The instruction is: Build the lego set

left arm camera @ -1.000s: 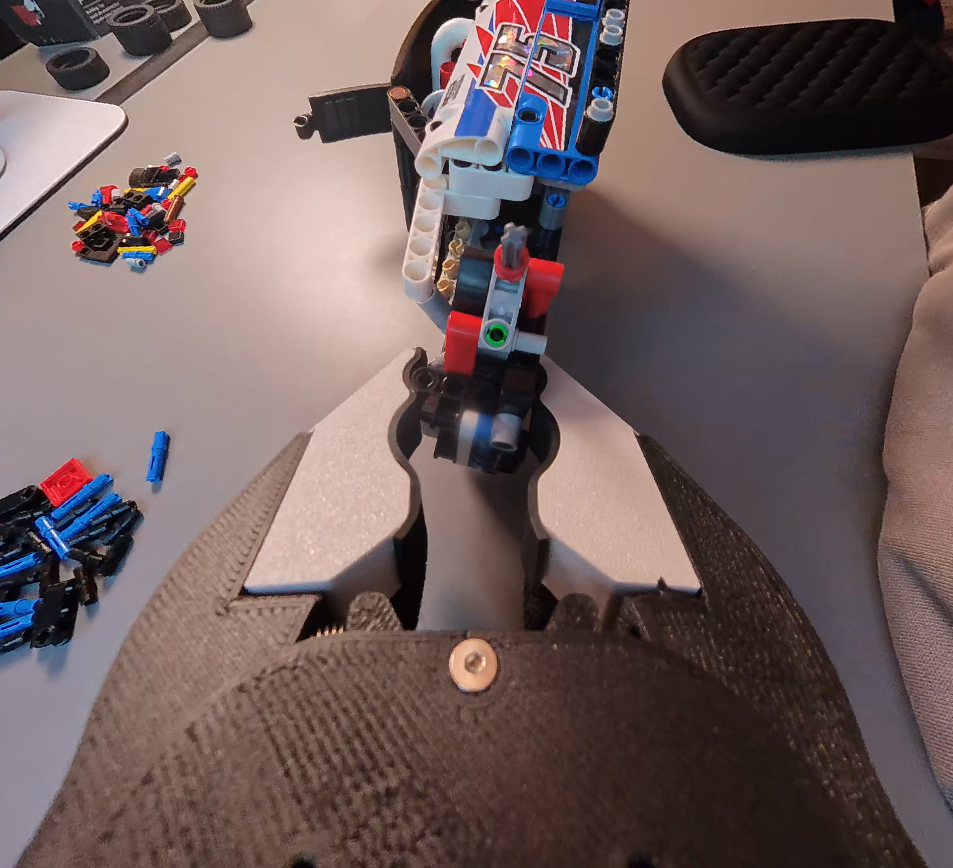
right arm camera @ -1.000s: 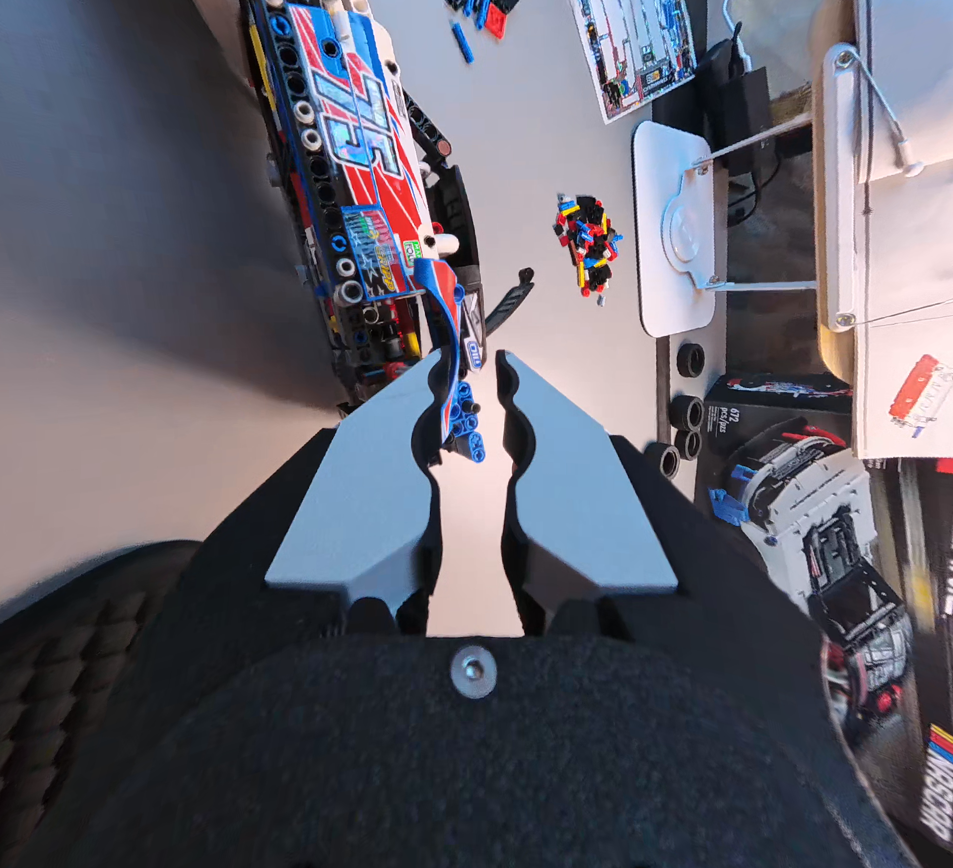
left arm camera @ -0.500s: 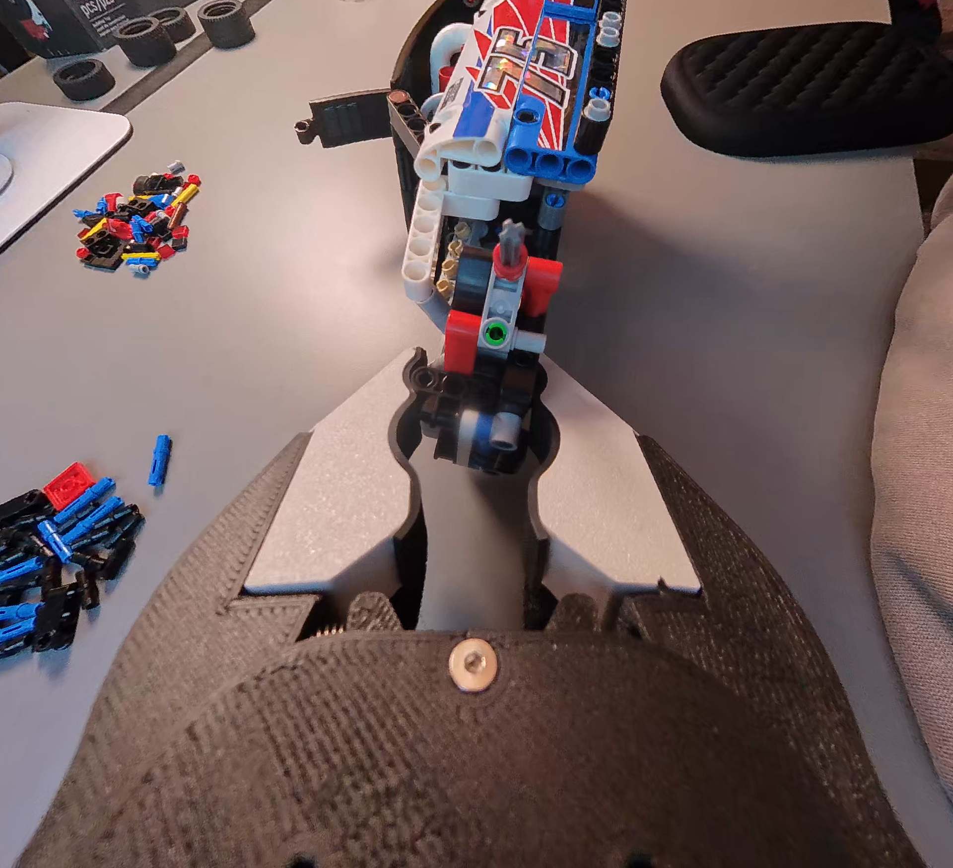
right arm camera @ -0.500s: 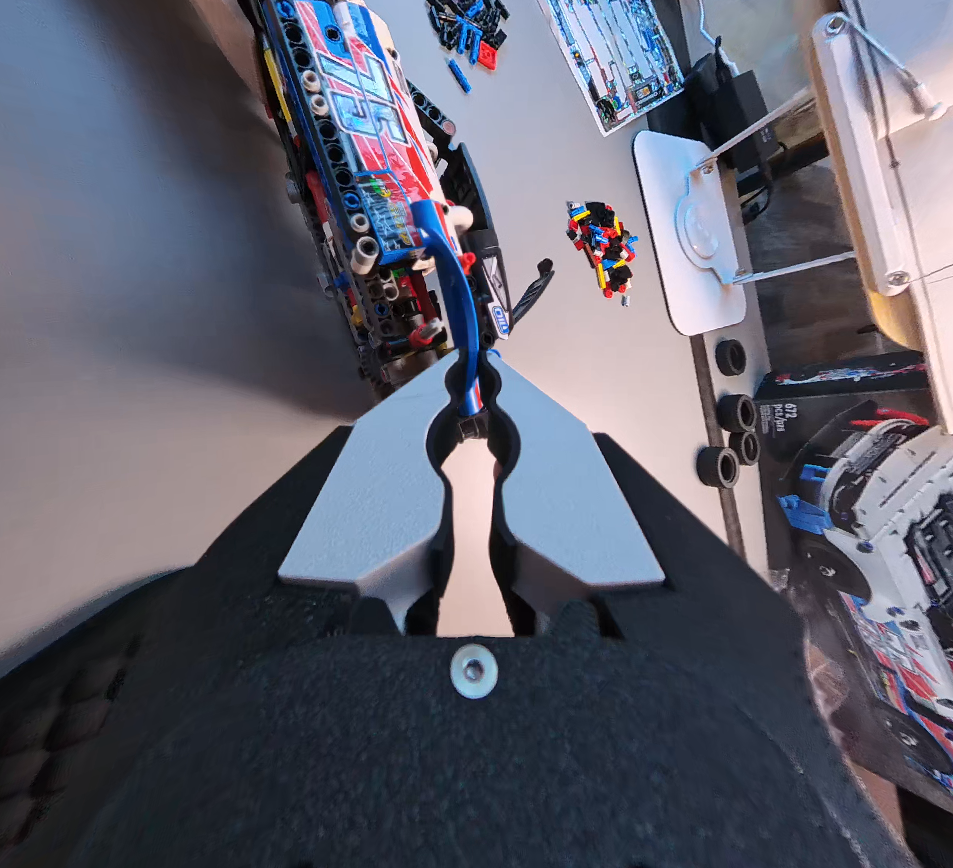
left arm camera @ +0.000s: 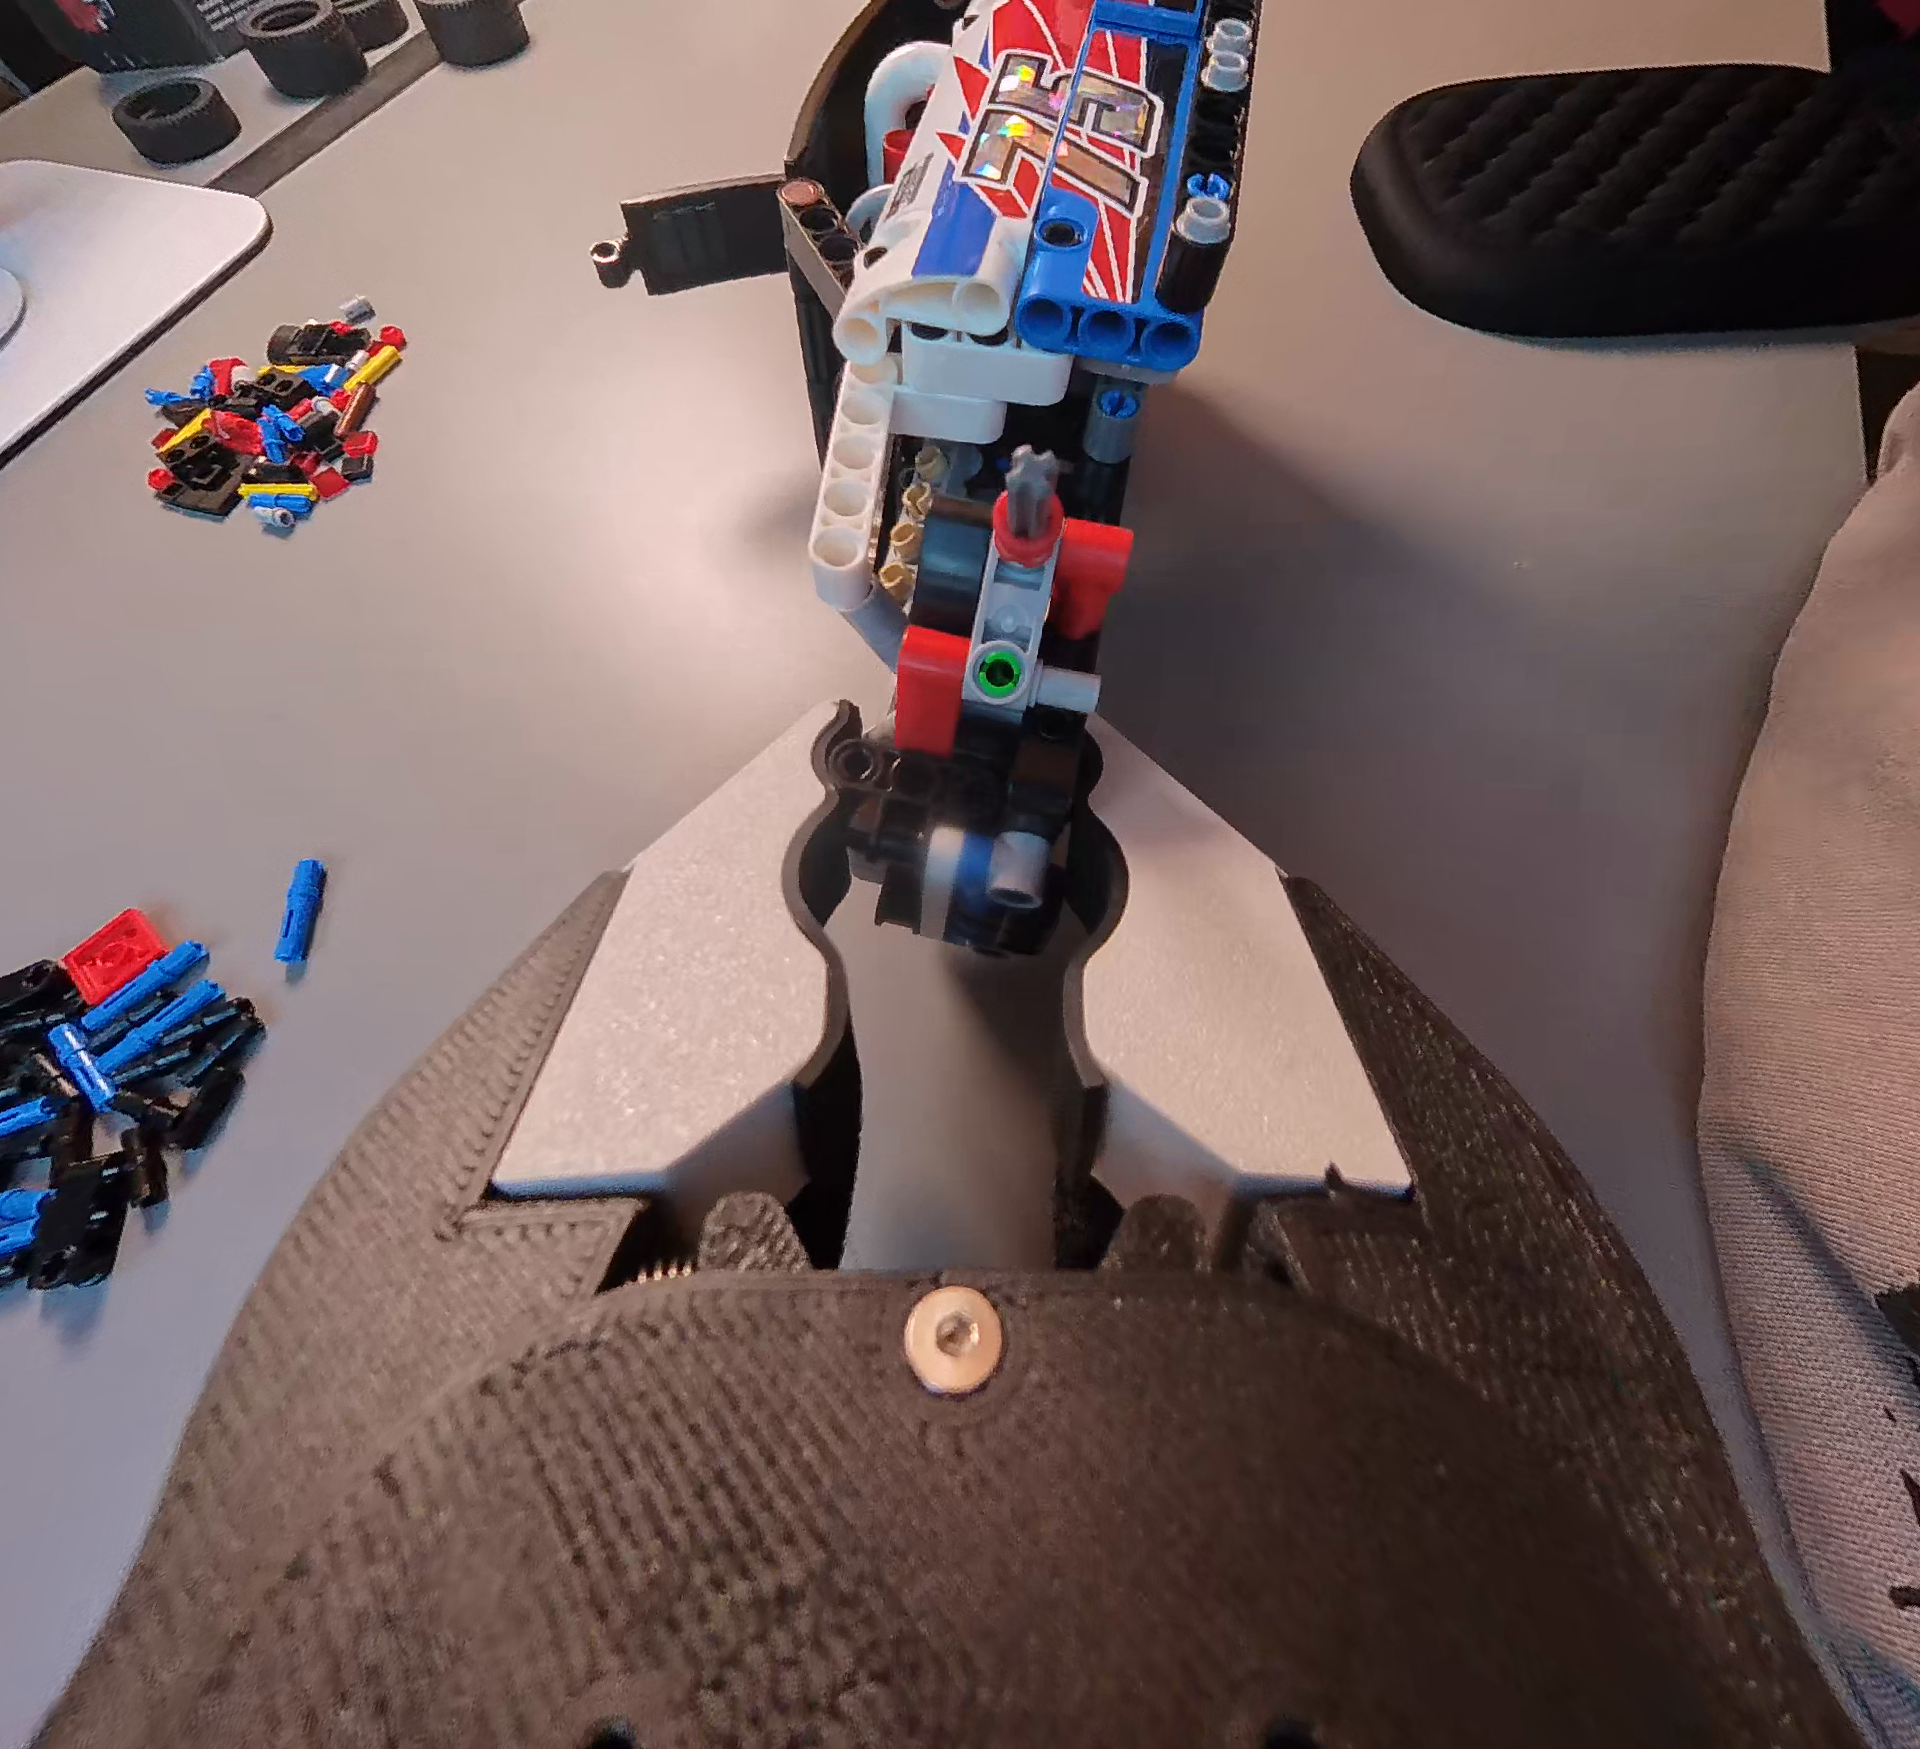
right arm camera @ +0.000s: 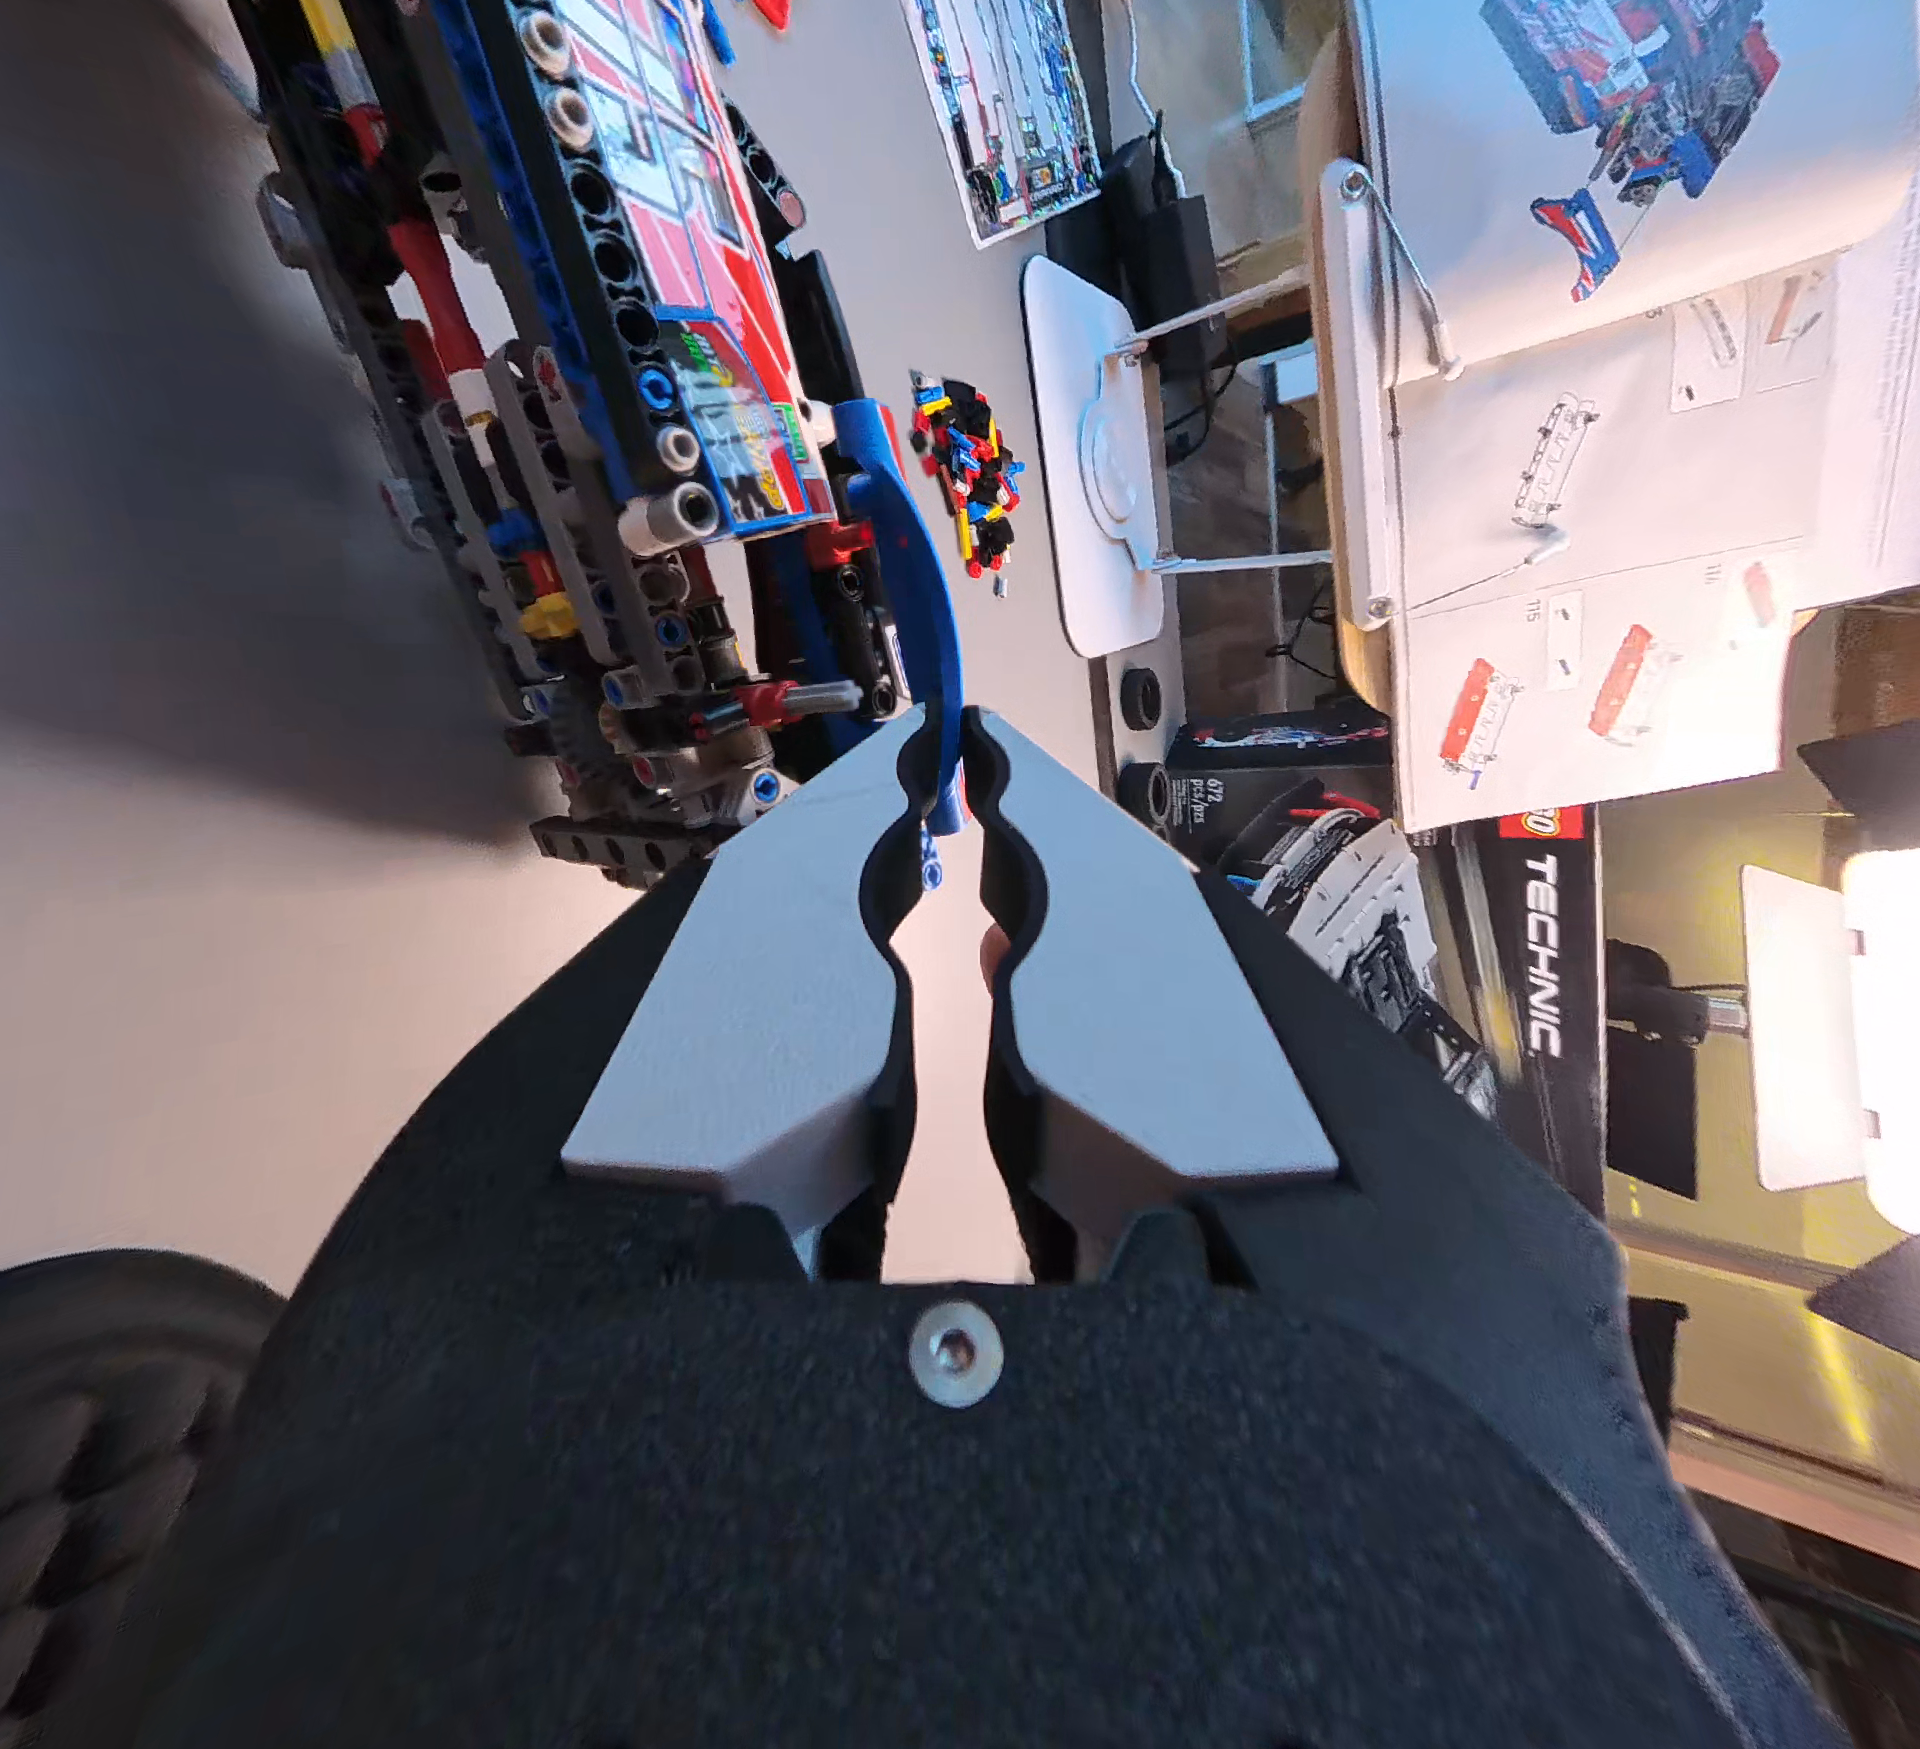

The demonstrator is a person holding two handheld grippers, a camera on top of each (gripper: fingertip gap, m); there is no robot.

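Opposed close views, seemingly sharing model (left arm camera: 1049,172)

black armrest (left arm camera: 1652,193), white stand (right arm camera: 1101,473)

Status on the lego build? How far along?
Done: car body has its stickered side panels on, and it's tipped on its side. In hand: left tool clamps one end of the body; right tool pinches the blue curved piece at the other end. Left: four tyres lie loose by the box, and two piles of small parts remain.

Warm side light, soft shadows on table (left arm camera: 520,660), wide-angle edge bending, blurred right view
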